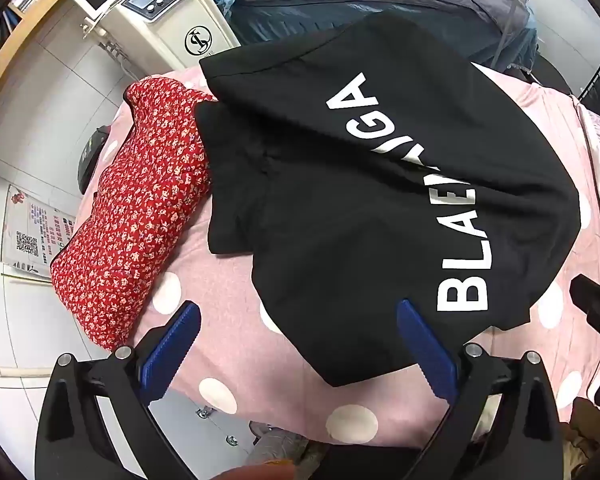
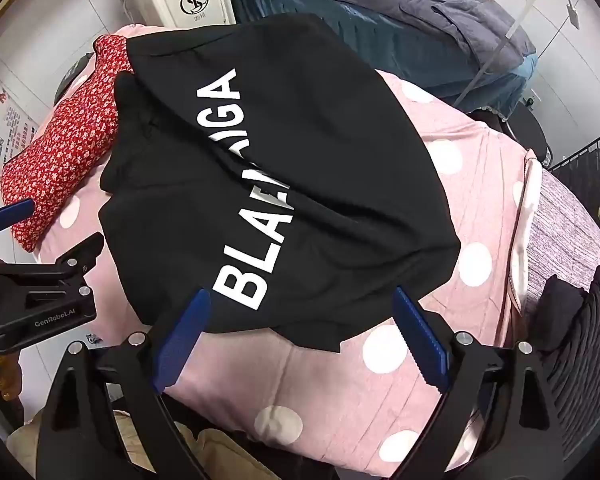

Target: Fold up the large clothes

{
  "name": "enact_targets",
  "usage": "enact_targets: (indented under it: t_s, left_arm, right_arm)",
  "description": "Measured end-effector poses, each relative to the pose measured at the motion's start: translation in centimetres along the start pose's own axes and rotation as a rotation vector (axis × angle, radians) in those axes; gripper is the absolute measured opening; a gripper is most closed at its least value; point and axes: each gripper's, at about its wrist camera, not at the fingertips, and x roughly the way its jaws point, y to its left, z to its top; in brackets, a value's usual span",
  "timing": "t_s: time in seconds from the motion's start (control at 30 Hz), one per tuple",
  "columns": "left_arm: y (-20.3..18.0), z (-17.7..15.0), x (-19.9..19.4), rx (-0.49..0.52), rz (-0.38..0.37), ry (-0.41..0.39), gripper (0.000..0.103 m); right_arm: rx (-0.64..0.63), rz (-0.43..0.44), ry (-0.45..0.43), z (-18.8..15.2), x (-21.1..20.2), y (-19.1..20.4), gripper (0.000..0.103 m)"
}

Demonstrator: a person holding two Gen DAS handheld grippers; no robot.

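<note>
Black shirt [image 1: 340,200] lying partly folded on the pink bedspread [image 1: 236,360], creased across its lettering; both grippers [image 1: 296,344] [image 2: 300,332] spread and empty near its hem, further folds remaining.

One black lettered T-shirt [image 1: 340,200] lying | one red floral garment [image 1: 136,216] sitting beside it | one pink polka-dot cover [image 1: 236,344] lying underneath | two grippers showing, left gripper [image 1: 300,344], right gripper [image 2: 302,330]
</note>
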Motion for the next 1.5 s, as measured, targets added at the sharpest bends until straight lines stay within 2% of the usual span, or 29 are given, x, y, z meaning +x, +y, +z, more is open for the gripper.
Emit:
enact_targets:
  t_s: [0.57, 1.5]
  left_arm:
    - [-0.41, -0.2, 0.51, 0.012, 0.004, 0.033, 0.097]
    - [-0.39, -0.26, 0.68, 0.007, 0.006, 0.043, 0.097]
  right_arm:
    - [0.007, 0.01, 0.008, -0.24, 0.72, 0.0, 0.091]
    - [0.013, 0.021, 0.041, -0.64, 0.77, -0.53, 0.091]
